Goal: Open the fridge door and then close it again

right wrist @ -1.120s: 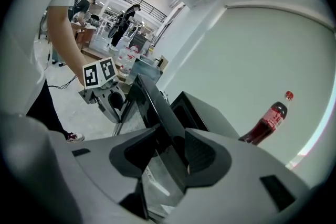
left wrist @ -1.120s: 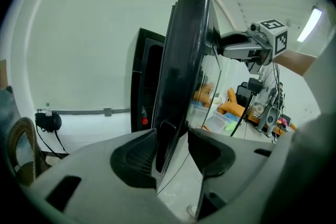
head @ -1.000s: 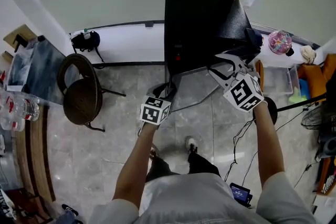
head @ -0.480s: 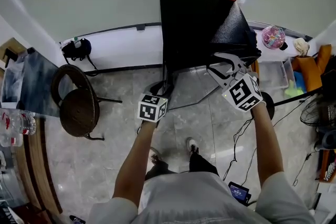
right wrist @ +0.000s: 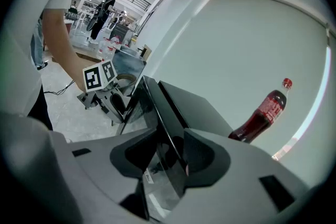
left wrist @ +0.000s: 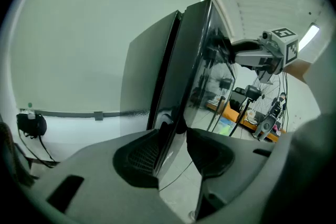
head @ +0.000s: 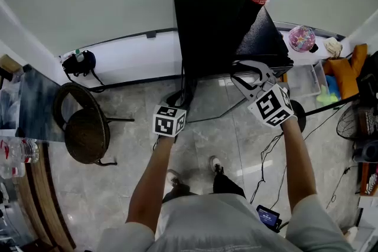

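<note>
The left gripper [left wrist: 177,126] has its jaws about half open around the fridge door [left wrist: 197,60], low on its upright edge. They have just been closing, and the pads sit against the panel on both sides. The right gripper [right wrist: 170,140] pinches the same door higher up, at its top edge. The door stands open, angled away from the small black fridge [head: 207,26] (a cola bottle [right wrist: 262,113] stands on its top). Left of the fridge, well apart, is a round brown chair [head: 85,130] on the tiled floor [head: 118,186].
</note>
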A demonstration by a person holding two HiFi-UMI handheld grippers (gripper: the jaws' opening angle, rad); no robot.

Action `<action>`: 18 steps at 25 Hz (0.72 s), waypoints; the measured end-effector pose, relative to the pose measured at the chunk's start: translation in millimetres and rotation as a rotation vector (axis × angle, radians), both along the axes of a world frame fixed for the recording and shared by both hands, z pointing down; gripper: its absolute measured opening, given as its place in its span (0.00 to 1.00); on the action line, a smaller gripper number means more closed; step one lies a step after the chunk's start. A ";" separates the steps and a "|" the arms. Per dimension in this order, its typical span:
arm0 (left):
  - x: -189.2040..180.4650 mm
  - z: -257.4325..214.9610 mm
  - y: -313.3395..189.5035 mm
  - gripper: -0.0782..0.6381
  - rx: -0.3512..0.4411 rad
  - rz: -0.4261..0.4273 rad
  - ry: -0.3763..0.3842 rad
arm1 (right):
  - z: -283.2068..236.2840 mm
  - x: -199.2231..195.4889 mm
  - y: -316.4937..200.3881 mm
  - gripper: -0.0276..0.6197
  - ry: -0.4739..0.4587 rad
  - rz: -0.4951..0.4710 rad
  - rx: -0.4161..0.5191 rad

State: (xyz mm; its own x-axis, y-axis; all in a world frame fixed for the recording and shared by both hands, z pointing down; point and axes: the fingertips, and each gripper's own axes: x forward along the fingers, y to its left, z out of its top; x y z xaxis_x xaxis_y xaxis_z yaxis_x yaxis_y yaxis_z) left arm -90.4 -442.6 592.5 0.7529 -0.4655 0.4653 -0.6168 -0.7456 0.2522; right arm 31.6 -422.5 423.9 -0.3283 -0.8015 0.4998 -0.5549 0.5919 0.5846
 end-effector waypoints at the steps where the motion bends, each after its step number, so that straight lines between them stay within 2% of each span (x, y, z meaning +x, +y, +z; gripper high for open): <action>1: 0.1 0.0 -2.0 0.33 -0.001 0.001 0.000 | 0.3 0.2 -1.5 0.28 -0.001 0.005 0.002; 11: -4.6 -2.1 -2.4 0.29 -0.032 -0.002 -0.006 | 0.4 1.4 -4.7 0.29 -0.023 0.036 -0.004; 14: -13.3 -9.6 -2.4 0.29 -0.021 -0.002 -0.025 | -1.6 3.3 -3.6 0.30 -0.073 0.055 -0.006; 18: -34.4 -27.4 -7.8 0.29 0.020 -0.023 -0.055 | -19.9 0.8 -0.4 0.30 -0.201 0.081 0.051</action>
